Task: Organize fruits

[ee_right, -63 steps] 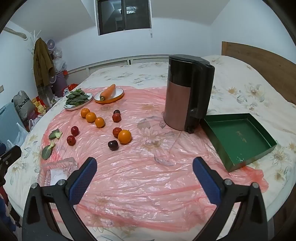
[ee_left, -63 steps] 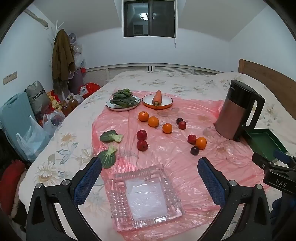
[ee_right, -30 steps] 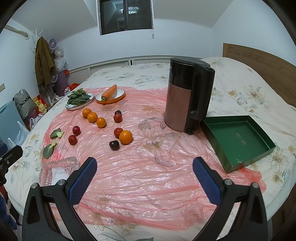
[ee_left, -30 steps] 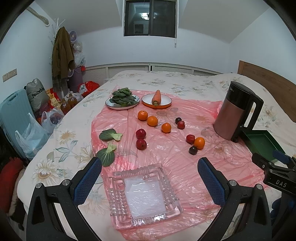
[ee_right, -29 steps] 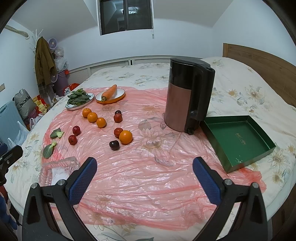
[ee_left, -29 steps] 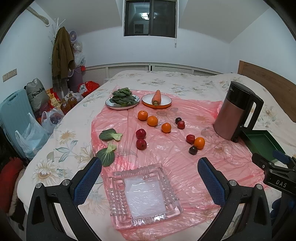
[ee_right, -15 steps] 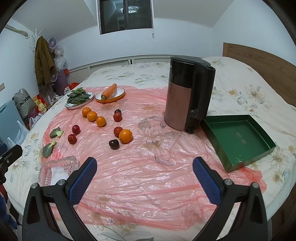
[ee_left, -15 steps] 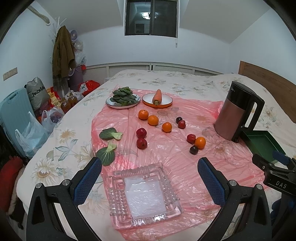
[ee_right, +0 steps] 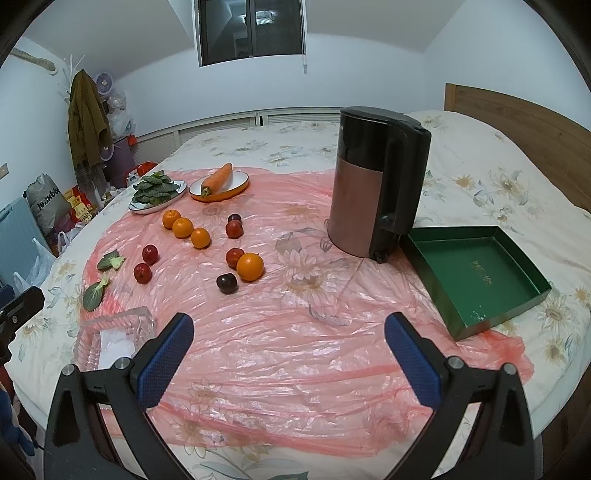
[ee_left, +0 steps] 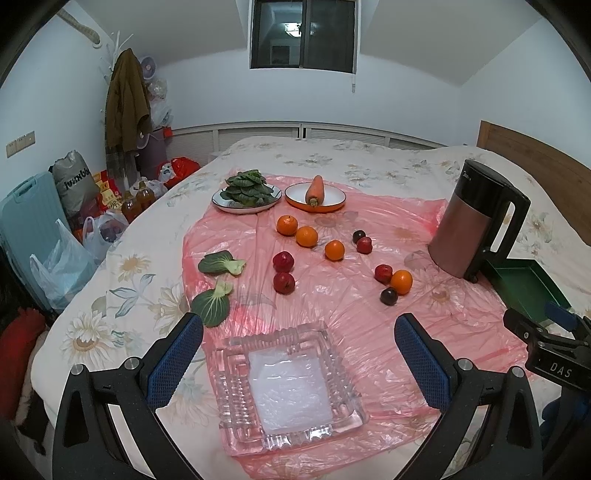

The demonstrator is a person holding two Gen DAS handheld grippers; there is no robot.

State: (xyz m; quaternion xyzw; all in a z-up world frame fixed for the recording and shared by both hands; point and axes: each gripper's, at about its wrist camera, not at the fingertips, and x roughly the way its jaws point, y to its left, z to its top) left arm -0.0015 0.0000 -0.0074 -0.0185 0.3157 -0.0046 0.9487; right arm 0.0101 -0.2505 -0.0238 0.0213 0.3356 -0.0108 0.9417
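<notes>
Even indoor light, sharp focus, soft shadows, strong fisheye bending (dark corners), dark window

In the right wrist view the glass tray is partly hidden behind the right gripper's near-left finger, and the gold lettering inside the green box is too small to read.

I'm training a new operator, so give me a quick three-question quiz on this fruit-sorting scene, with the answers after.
1. True or false: the left gripper is open and holds nothing.
2. How many oranges lie on the pink plastic sheet?
3. What lies on the orange-rimmed plate: A carrot, B plum, C leaves?

Key: 1 true. 2 four: three in a row and one nearer the kettle. 3 A, the carrot.
</notes>
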